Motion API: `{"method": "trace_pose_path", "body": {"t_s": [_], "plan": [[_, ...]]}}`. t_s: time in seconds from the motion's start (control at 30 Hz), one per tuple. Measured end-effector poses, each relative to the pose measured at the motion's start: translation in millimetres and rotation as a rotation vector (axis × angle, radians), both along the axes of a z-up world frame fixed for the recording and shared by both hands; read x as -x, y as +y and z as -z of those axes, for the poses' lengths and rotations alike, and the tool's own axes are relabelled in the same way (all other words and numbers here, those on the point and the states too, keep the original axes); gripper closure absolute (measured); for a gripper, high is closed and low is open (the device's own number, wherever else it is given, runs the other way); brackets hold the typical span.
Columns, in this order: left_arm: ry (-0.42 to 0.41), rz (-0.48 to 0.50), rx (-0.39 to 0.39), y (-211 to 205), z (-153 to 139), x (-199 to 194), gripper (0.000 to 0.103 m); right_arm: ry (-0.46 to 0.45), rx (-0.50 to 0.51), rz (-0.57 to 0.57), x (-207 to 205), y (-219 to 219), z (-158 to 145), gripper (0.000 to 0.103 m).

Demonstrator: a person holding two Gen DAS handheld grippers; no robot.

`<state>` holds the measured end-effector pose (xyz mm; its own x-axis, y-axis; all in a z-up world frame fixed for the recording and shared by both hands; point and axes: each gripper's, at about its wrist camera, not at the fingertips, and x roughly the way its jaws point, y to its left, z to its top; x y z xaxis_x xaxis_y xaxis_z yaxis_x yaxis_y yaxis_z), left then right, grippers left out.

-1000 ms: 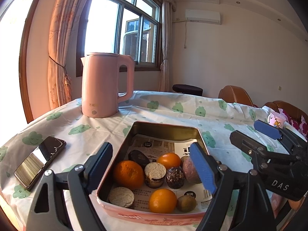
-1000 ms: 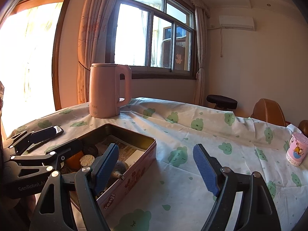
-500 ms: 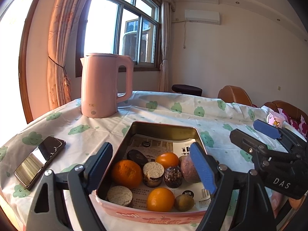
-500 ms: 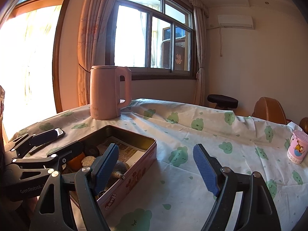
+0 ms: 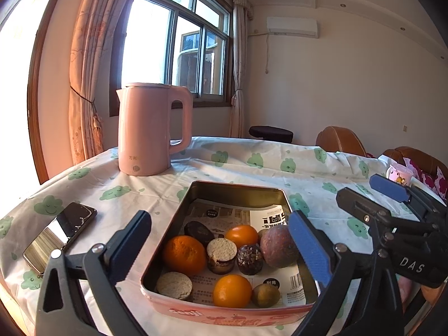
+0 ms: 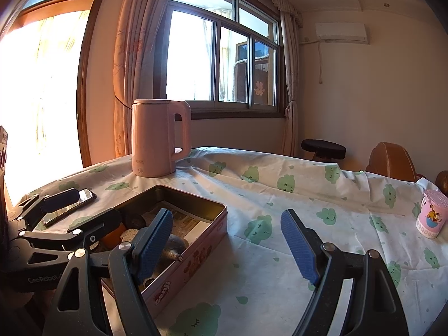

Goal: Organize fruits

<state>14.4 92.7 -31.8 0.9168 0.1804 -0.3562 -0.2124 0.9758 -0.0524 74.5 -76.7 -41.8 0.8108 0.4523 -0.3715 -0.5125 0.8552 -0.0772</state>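
The rectangular pink metal tin (image 5: 224,309) on the cloud-print worktop (image 6: 280,201) holds oranges (image 5: 183,254) and other fruit. Left gripper (image 5: 218,246) and right gripper (image 6: 226,240) hang wide, empty. Pink kettle (image 5: 148,128) stands behind; black smartphone (image 5: 60,235) lies left.

"DAS" on right gripper (image 5: 389,196); "GenRobot" on left gripper (image 6: 81,204).

The left gripper (image 5: 218,247) hovers with jaws spread wide over the near end of the tin (image 5: 238,189), holding nothing, while the right gripper (image 6: 226,243) hangs likewise wide open and empty just beside the tin's right wall.
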Motion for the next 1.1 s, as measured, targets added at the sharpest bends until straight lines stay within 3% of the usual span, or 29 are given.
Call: {"method": "trace_pose_path", "body": {"t_s": [0.5,1.1], "plan": [[-0.020,0.022,-0.033,-11.4,-14.0,5.1,0.000,-0.036,-0.042,0.038,4.4,-25.3,-16.6,0.022],[0.017,0.043,-0.013,-14.7,-12.4,-2.0,0.000,-0.047,-0.050,0.050,6.2,-35.7,-21.5,0.022]]}}
